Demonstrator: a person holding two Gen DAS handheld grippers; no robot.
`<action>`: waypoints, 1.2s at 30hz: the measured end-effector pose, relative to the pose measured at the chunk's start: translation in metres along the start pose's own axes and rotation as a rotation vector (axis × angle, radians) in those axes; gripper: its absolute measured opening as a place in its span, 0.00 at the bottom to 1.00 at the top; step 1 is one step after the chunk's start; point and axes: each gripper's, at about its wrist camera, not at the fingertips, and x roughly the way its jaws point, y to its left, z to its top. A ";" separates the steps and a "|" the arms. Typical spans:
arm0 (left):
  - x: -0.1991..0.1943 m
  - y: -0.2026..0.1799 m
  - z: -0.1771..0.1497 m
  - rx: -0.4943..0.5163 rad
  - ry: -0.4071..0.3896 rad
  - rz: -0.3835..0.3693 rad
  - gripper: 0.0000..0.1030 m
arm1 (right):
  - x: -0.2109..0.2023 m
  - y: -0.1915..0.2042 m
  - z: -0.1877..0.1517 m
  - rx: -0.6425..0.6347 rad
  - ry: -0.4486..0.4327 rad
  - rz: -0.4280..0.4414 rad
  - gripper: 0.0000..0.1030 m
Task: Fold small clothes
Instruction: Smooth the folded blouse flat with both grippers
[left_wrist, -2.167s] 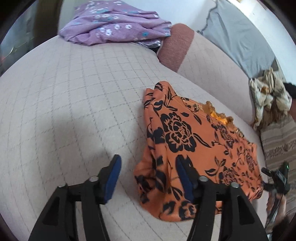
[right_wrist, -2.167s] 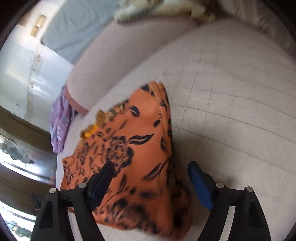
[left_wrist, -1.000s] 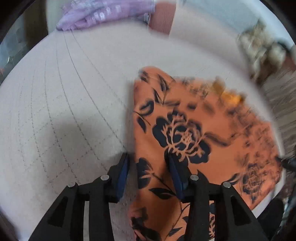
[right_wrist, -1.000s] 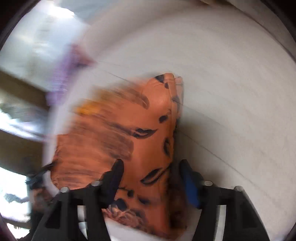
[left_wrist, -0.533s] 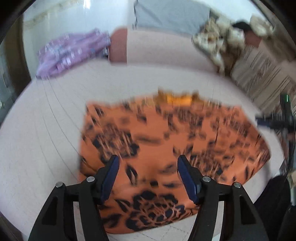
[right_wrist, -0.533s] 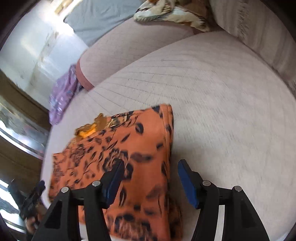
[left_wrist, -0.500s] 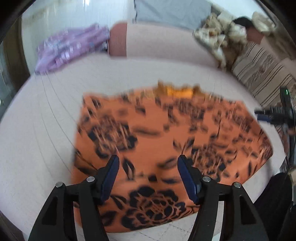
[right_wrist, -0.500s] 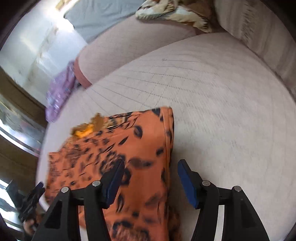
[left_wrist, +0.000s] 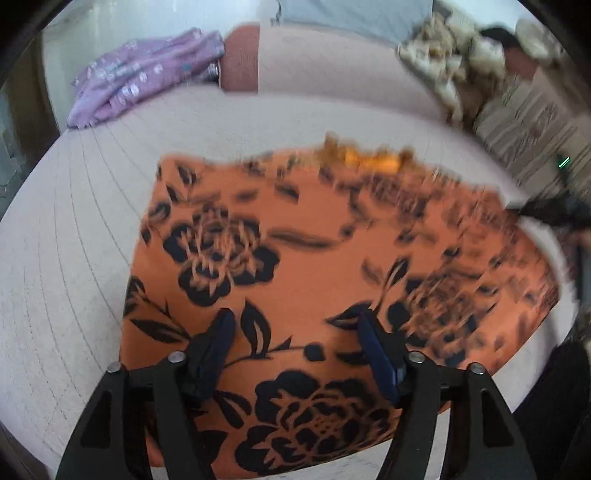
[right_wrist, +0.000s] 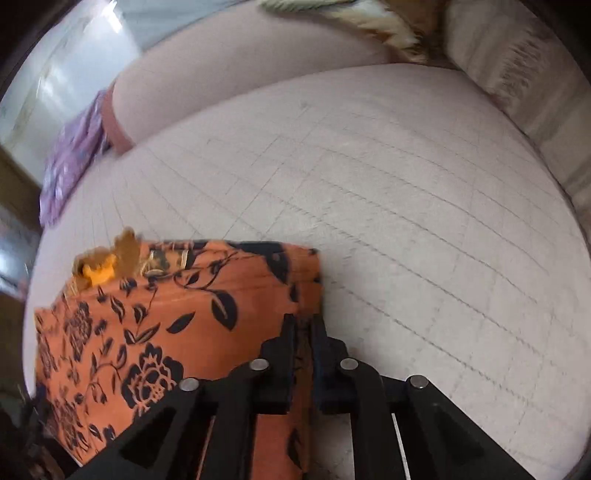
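Right wrist: fingers (right_wrist: 291, 332) just closed, pinching orange garment (right_wrist: 155, 317).

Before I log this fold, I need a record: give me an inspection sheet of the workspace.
Surface: quilted cushion, pale.
Job's things: orange garment lying flat.
Clutter: purple cloth at far edge; patterned cloth heaped behind.
Grippers: left claw open over the garment, just been opening; right claw just closed, pinching the garment's edge.
Cables: nothing seen.
Surroundings: striped pillow, grey cloth behind.
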 end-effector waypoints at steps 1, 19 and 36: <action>0.000 -0.001 0.000 0.016 -0.011 0.021 0.72 | -0.011 -0.004 -0.002 0.028 -0.026 -0.004 0.28; -0.033 -0.009 -0.004 -0.050 -0.068 -0.020 0.73 | -0.051 0.002 -0.113 0.283 0.041 0.543 0.70; -0.003 -0.011 -0.013 0.017 -0.022 0.014 0.85 | 0.036 -0.015 0.001 0.325 0.131 0.438 0.70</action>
